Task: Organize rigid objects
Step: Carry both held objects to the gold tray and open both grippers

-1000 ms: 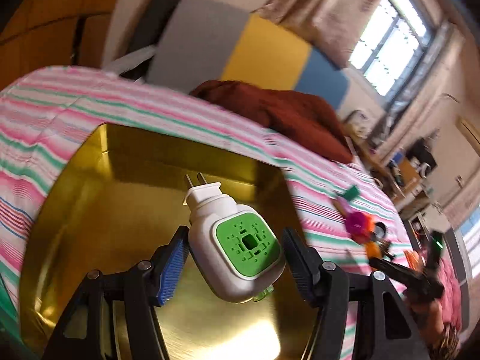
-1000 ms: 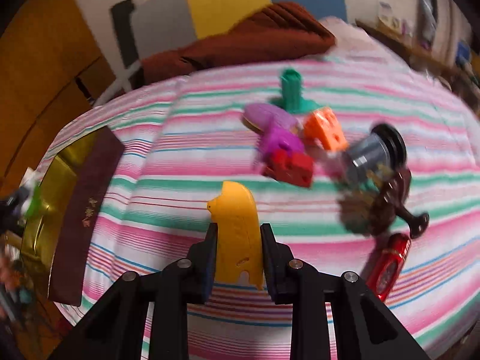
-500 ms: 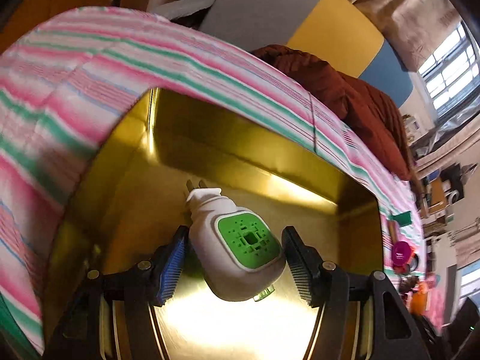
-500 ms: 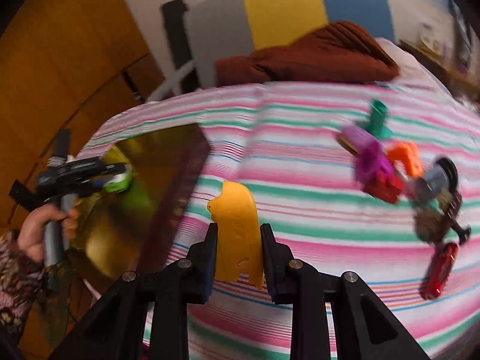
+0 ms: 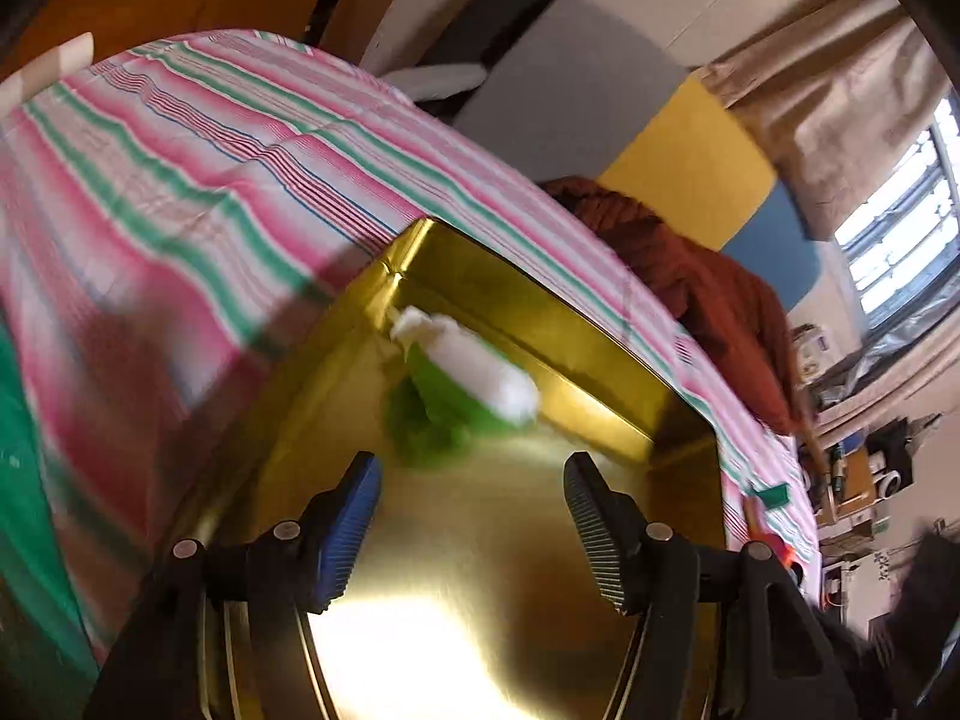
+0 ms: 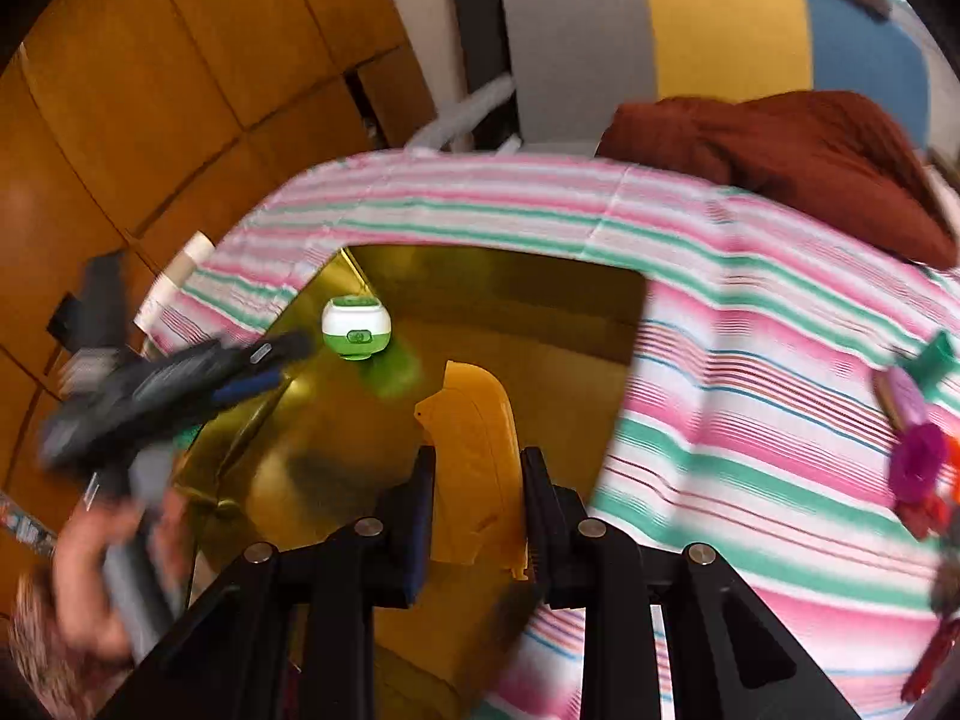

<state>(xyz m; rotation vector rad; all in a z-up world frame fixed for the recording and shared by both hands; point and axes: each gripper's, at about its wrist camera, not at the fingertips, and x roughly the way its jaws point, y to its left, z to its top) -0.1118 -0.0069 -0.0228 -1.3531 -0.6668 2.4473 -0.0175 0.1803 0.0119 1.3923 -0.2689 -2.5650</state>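
Observation:
A white and green plug-in device (image 5: 462, 369) lies in the far left corner of the gold tin (image 5: 540, 570), blurred; it also shows in the right wrist view (image 6: 356, 327). My left gripper (image 5: 471, 534) is open and empty, just behind the device over the tin; it also shows in the right wrist view (image 6: 264, 366). My right gripper (image 6: 477, 504) is shut on a yellow plastic piece (image 6: 474, 474) and holds it above the tin (image 6: 510, 288).
The tin sits on a pink, green and white striped cloth (image 6: 750, 408). Several small toys (image 6: 918, 456) lie on the cloth at the right. A rust-red blanket (image 6: 792, 150) lies at the far edge, with a grey, yellow and blue headboard (image 6: 690, 24) behind it.
My left gripper has let go of the plug-in device, which now lies in the tin's far corner. My right gripper has carried the yellow piece left, over the tin.

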